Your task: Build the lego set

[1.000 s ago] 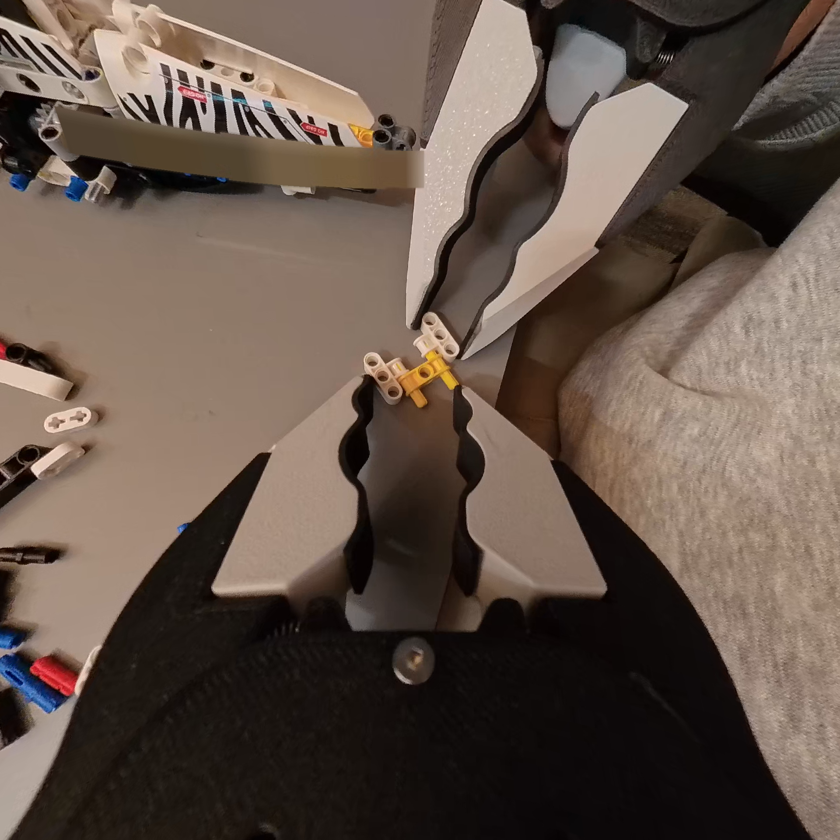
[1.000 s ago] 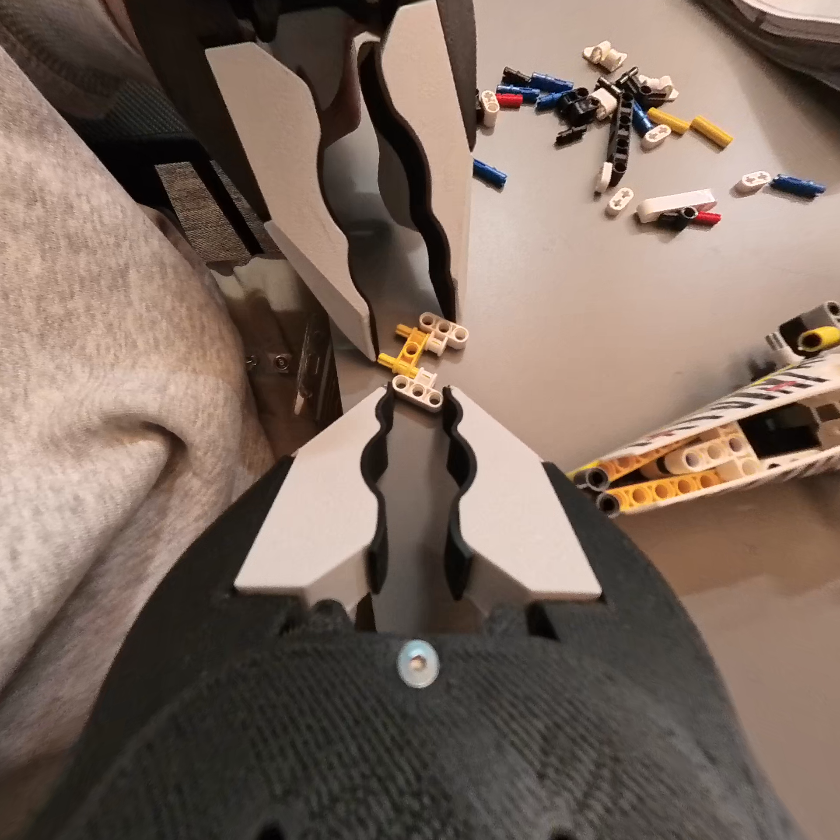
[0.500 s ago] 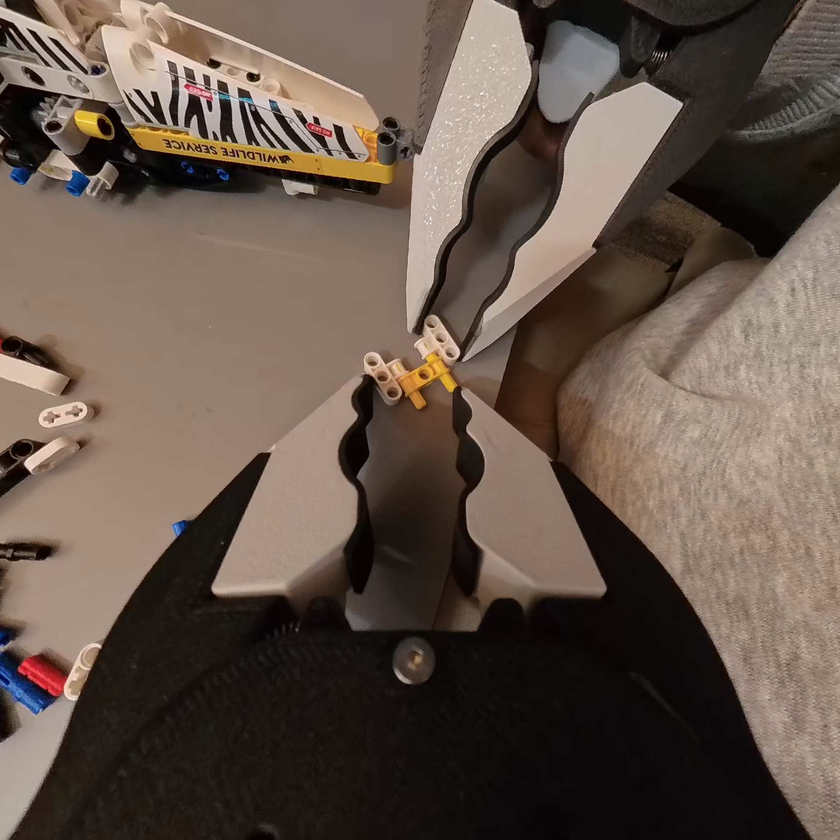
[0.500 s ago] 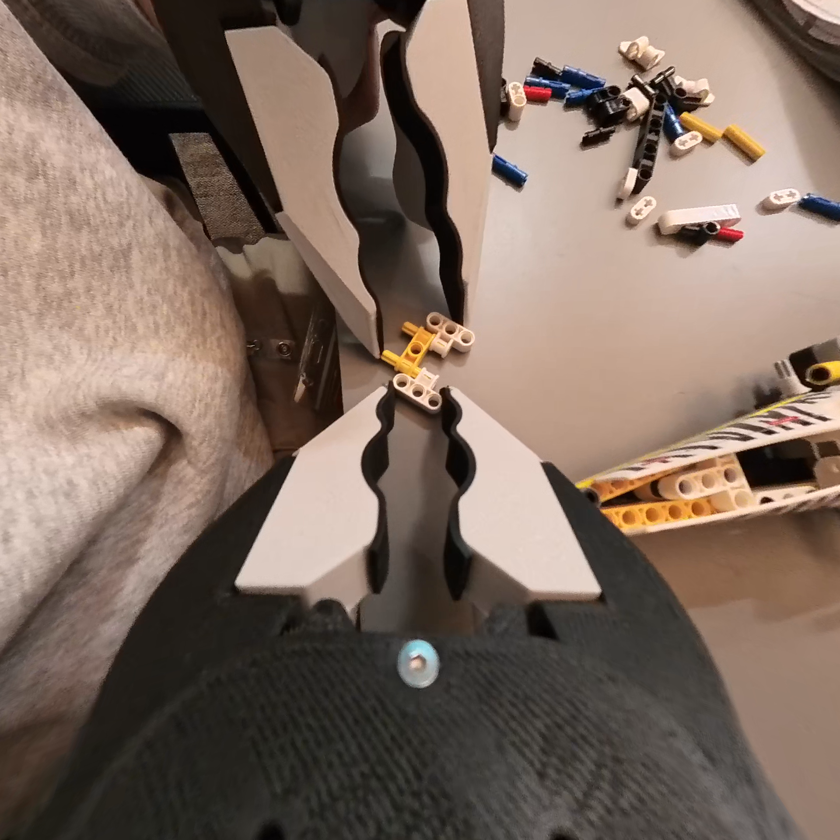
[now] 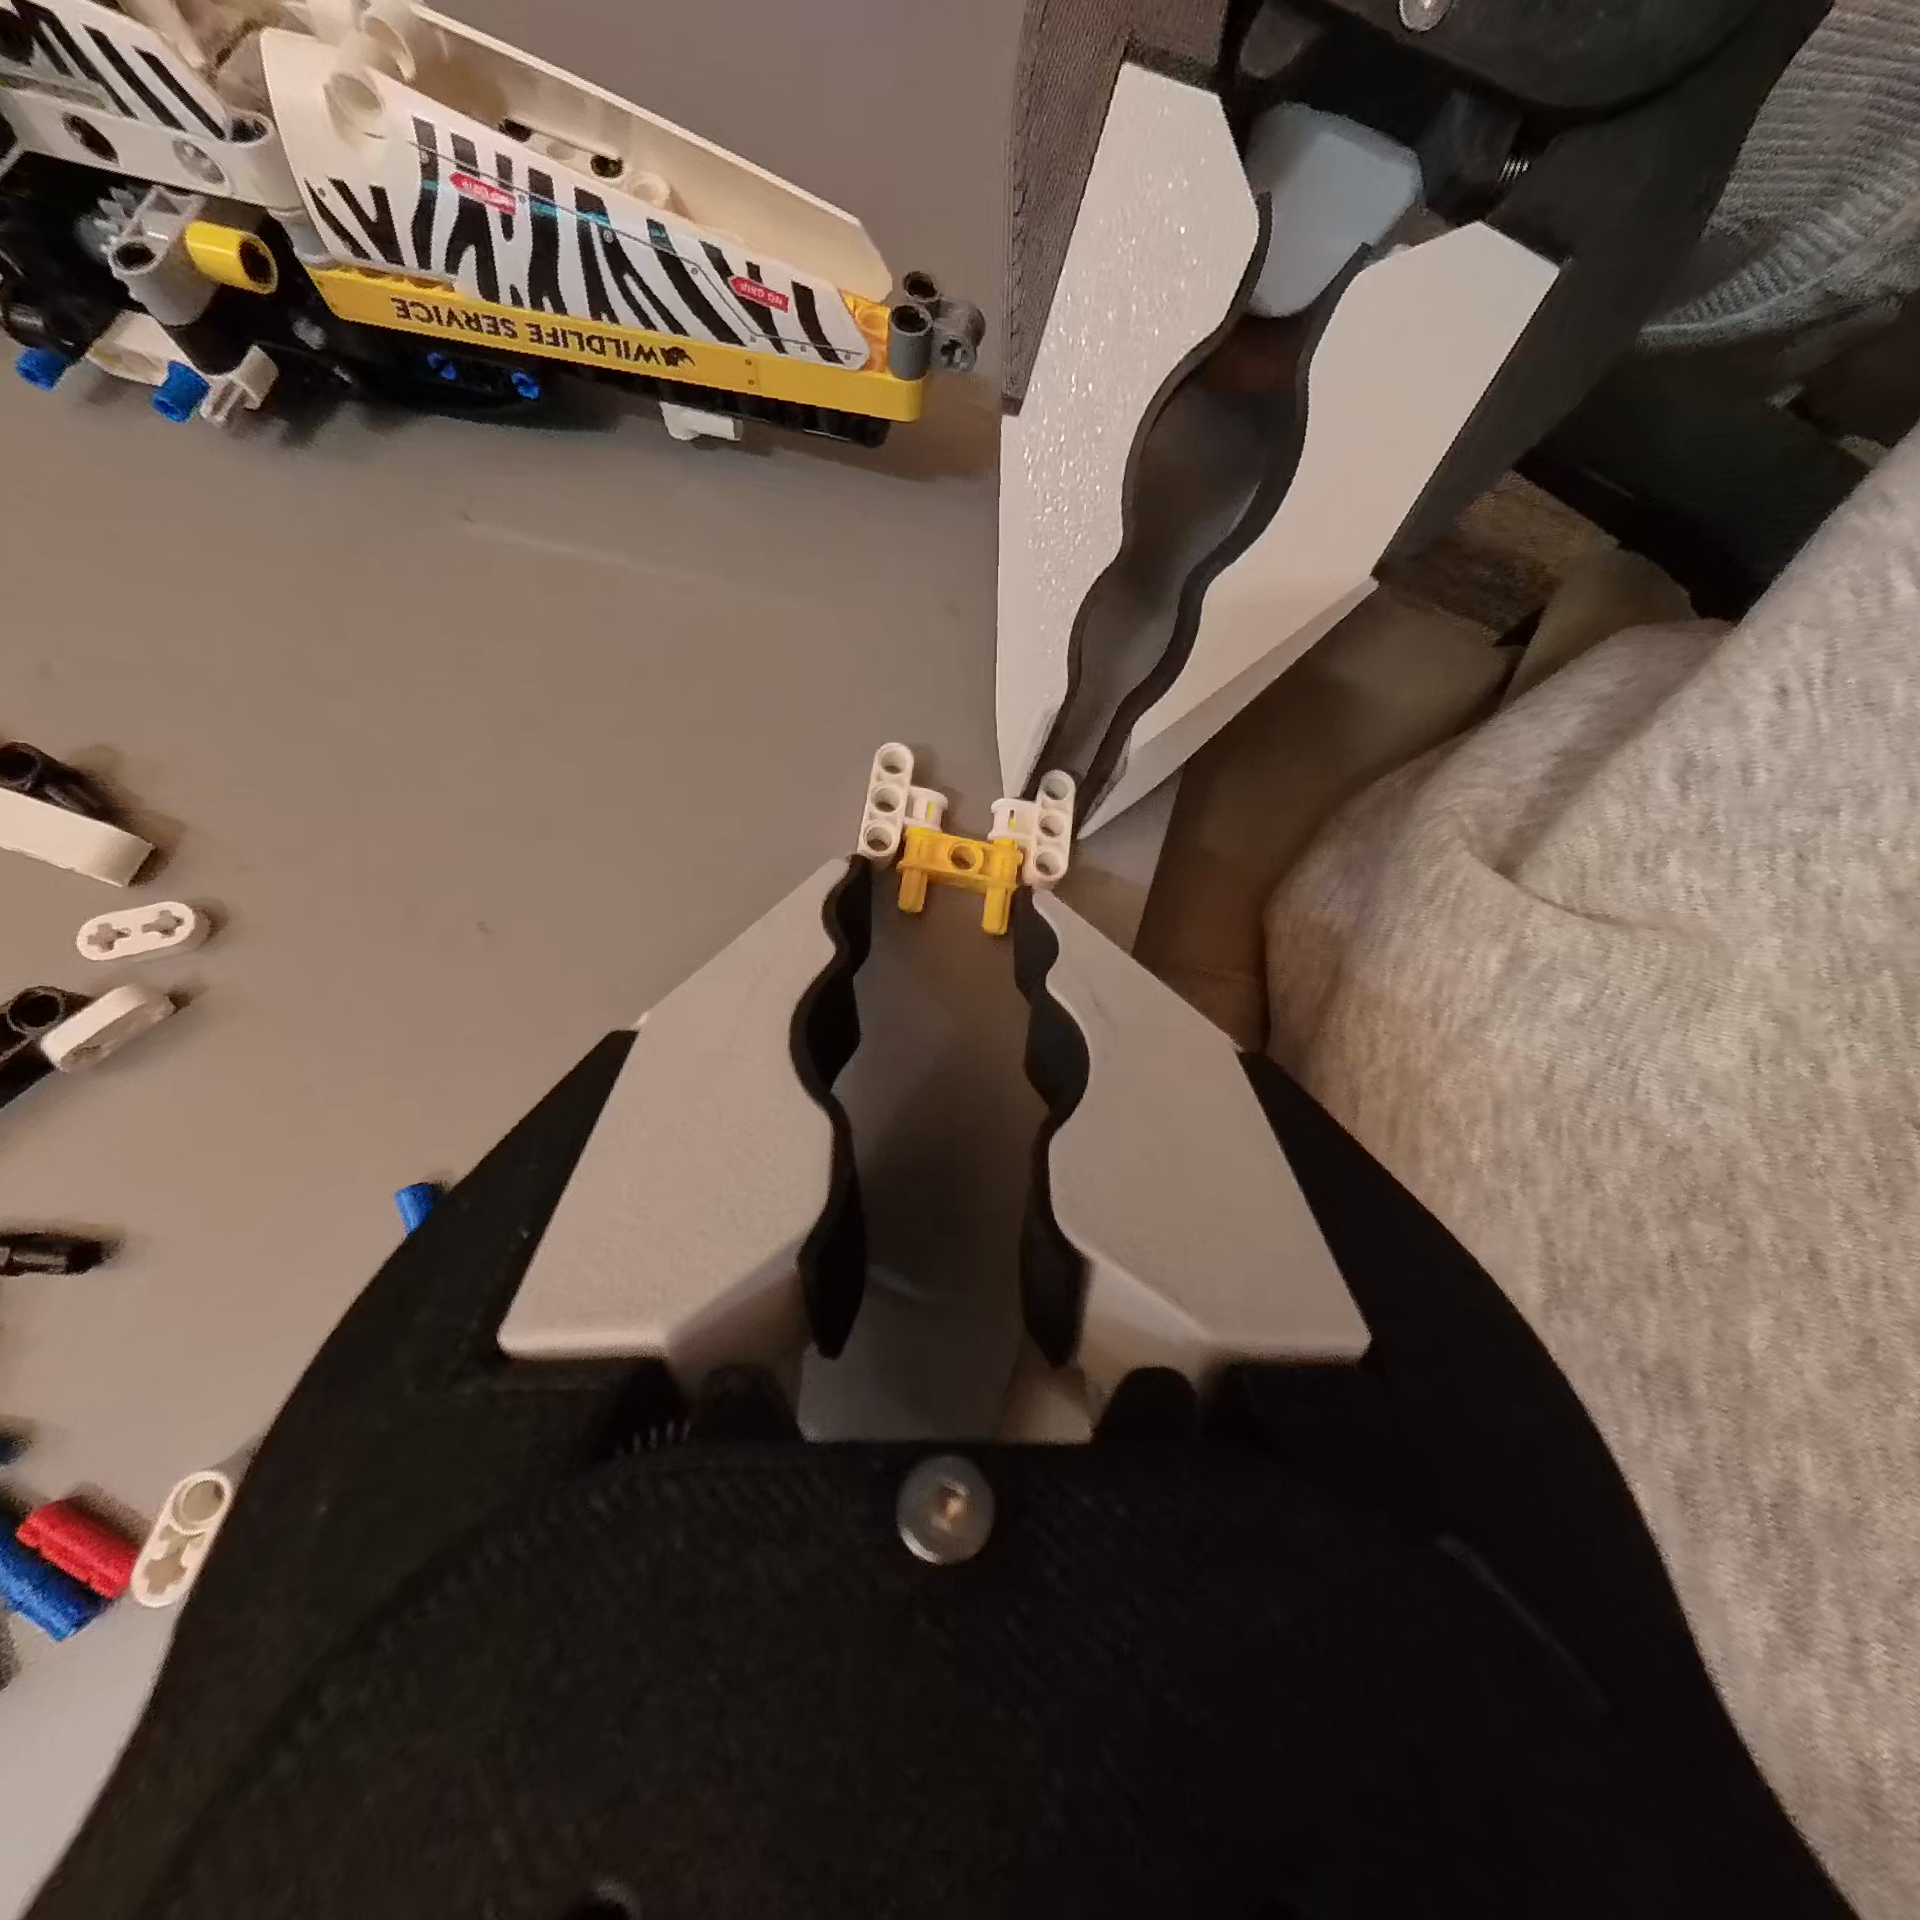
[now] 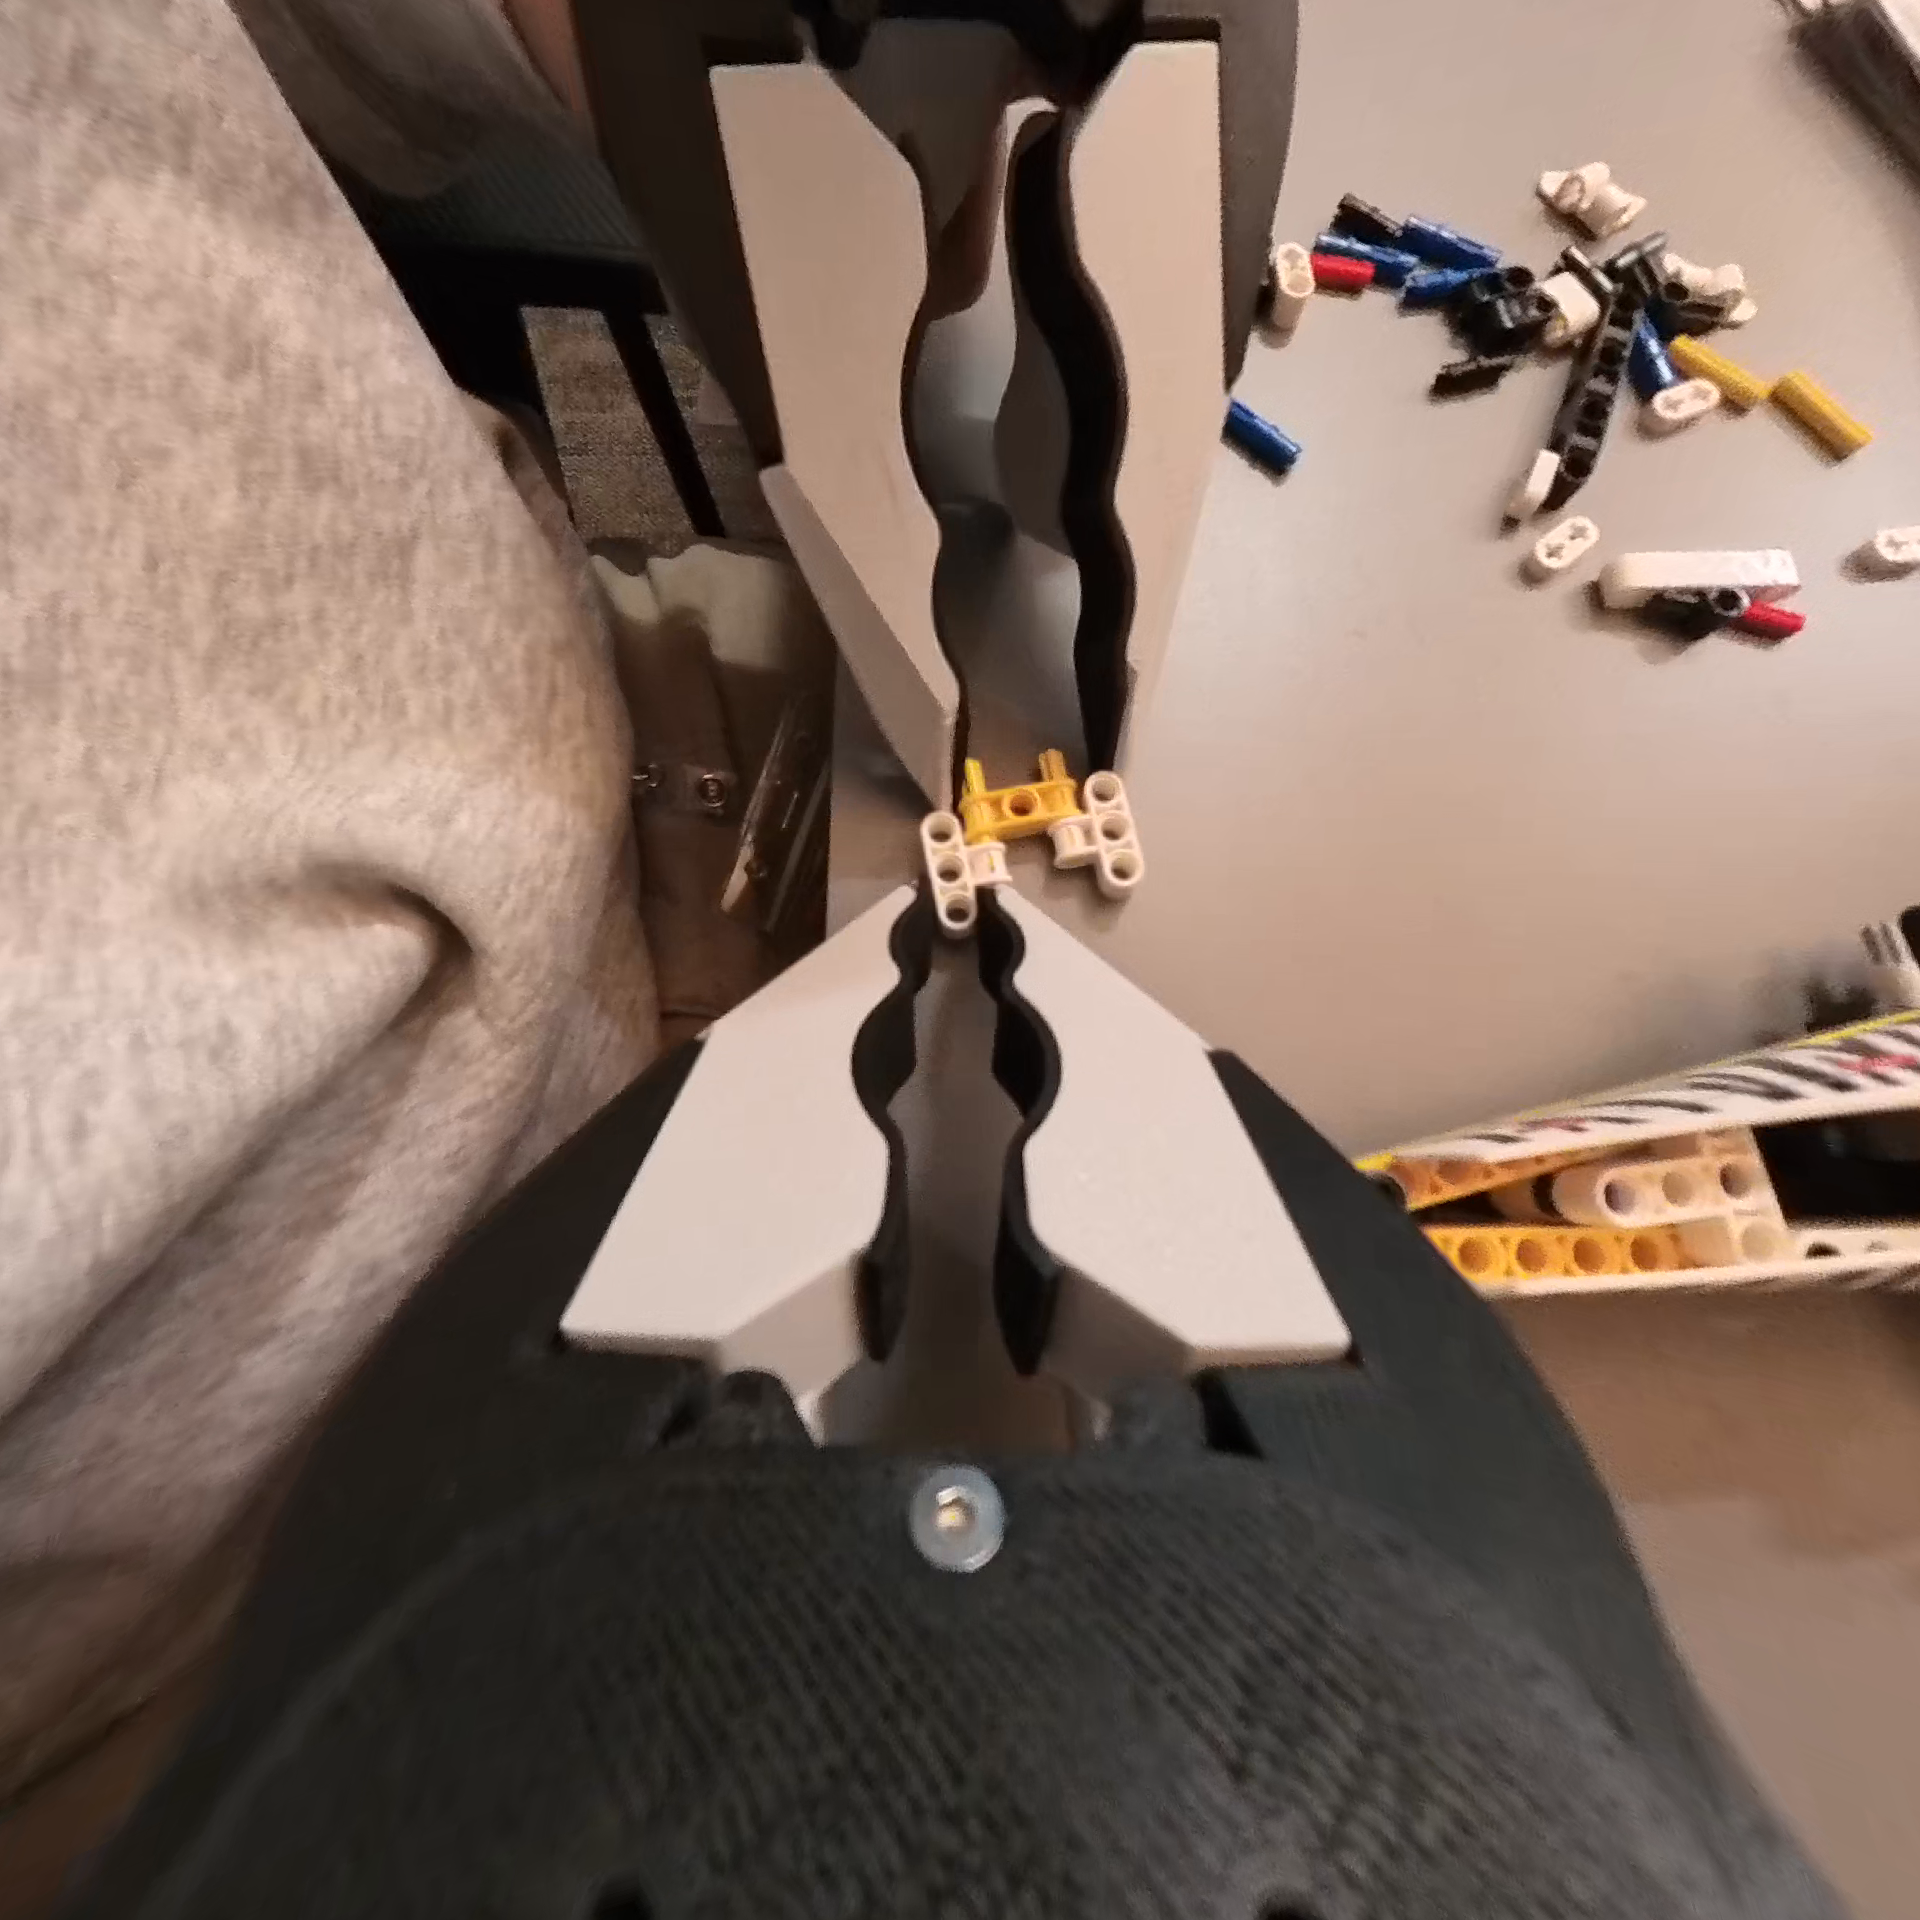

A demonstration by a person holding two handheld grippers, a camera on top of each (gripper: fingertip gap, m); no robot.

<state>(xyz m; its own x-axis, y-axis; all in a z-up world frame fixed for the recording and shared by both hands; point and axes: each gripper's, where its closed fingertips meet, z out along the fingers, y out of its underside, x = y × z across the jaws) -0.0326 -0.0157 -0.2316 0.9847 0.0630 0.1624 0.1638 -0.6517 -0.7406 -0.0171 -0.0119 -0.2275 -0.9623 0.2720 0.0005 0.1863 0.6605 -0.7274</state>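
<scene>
A small assembly hangs between my two grippers above the table's near edge: a yellow connector point(image 5: 956, 860) with a white three-hole piece on each side point(image 5: 888, 800) point(image 5: 1044, 826). My left gripper point(image 5: 945, 896) is shut on the yellow connector at its fingertips. My right gripper point(image 6: 956, 914) is shut on one white piece point(image 6: 954, 871). The yellow connector point(image 6: 1023, 805) and the other white piece point(image 6: 1107, 842) lie just beyond it. Each gripper points at the other: the right one point(image 5: 1062, 792) comes in from the top of the left wrist view, the left one point(image 6: 1029, 764) from the top of the right wrist view.
A partly built model with zebra-striped panels and a yellow beam point(image 5: 582, 270) lies on the grey table point(image 5: 520, 675), also in the right wrist view point(image 6: 1662, 1195). Loose blue, black, white, red and yellow pieces lie scattered point(image 6: 1558, 322) point(image 5: 104, 935). A person's grey clothing point(image 5: 1610, 1039) is beside the table edge.
The small assembly has turned from slanted to level between the grippers. Both grippers have shifted slightly and kept their hold.
</scene>
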